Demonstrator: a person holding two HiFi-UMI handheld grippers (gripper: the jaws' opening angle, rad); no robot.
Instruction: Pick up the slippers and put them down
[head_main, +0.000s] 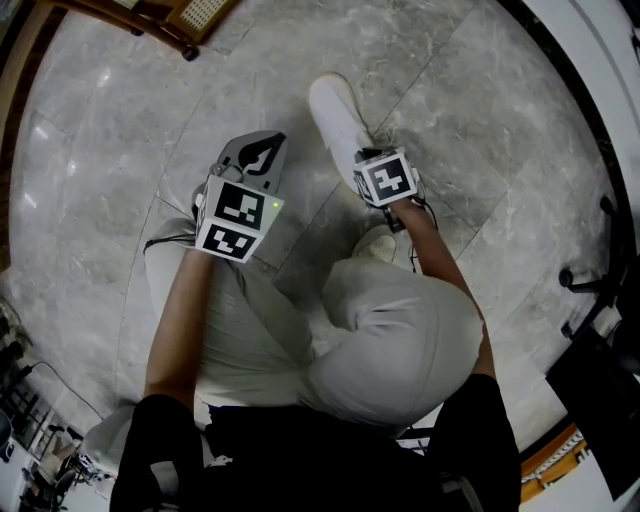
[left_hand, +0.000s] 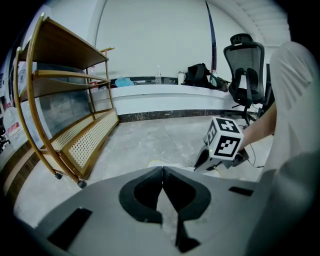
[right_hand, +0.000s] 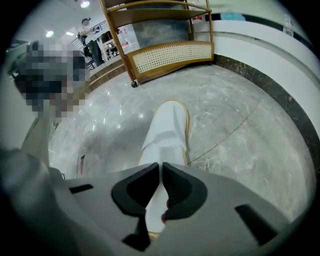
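- Our knees (head_main: 400, 340), in pale trousers, are nearest, bent over the grey marble floor (head_main: 120, 150).
- The slipper (head_main: 335, 110) is white and flat with a yellowish edge, and lies on the floor ahead.
- The right gripper (right_hand: 161, 165) is at its heel end, jaws all but together; we cannot tell if they pinch it.
- The left gripper (left_hand: 161, 171) is closed on nothing.
- A wooden rack (left_hand: 75, 135) stands beyond.
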